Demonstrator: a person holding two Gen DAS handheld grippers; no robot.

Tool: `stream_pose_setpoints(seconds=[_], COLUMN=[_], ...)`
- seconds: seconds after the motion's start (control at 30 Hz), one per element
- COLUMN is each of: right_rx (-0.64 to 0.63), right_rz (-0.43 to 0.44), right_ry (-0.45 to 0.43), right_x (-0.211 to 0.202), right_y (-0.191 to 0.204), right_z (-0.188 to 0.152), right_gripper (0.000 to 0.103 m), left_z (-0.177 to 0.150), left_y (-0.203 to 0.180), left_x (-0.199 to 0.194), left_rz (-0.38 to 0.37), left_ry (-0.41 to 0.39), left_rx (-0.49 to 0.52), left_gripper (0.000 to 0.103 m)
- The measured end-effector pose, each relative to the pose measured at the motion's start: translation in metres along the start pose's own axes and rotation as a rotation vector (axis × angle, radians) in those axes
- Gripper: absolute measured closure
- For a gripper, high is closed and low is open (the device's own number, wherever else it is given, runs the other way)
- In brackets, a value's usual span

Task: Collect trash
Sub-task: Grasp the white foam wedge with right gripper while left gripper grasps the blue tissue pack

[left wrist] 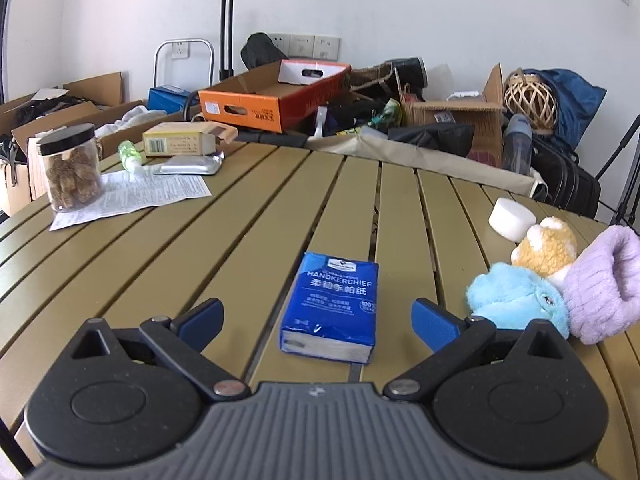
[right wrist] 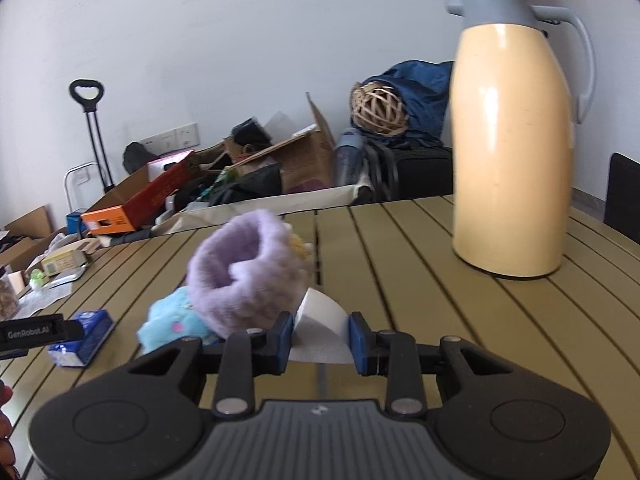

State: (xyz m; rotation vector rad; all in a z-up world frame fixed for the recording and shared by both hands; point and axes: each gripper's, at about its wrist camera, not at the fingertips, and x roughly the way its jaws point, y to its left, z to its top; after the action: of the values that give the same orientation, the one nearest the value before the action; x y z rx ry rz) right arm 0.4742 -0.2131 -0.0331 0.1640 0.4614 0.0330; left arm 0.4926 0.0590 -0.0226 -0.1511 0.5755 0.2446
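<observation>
A blue handkerchief tissue pack lies on the olive slatted table. My left gripper hovers open over it, with the pack between and just ahead of the blue pads, untouched. In the right wrist view my right gripper is shut on a white foam piece, beside the purple plush. The pack and my left gripper's finger appear at that view's left. In the left wrist view, a white foam cylinder shows behind the plush toys; the right gripper is outside it.
A tall cream thermos stands at the right. At the far left are a jar of brown snacks, a printed sheet, a foil pouch, a small green bottle and a carton. Boxes and bags crowd the floor beyond.
</observation>
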Motion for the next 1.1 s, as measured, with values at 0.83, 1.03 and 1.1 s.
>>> stream_pose_setpoints(seconds=[0.83,1.03,1.1], right_rx=[0.047,0.046,0.042], right_rz=[-0.035,-0.018,-0.011], right_ry=[0.007,0.005,0.002], right_x=[0.004,0.001,0.0], right_y=[-0.025,-0.019,-0.017], right_z=[-0.003,-0.003,-0.003], right_gripper=[0.074,0.074,0.074], left_z=[0.001,0.0,0.001], left_y=[-0.006,-0.006,-0.005], left_x=[0.018,0.011,0.005], left_rz=[-0.015,-0.01,-0.015], left_ry=[0.053,0.049,0.04], left_rx=[-0.005,0.007,0.003], left_gripper=[0.052,0.052,0.052])
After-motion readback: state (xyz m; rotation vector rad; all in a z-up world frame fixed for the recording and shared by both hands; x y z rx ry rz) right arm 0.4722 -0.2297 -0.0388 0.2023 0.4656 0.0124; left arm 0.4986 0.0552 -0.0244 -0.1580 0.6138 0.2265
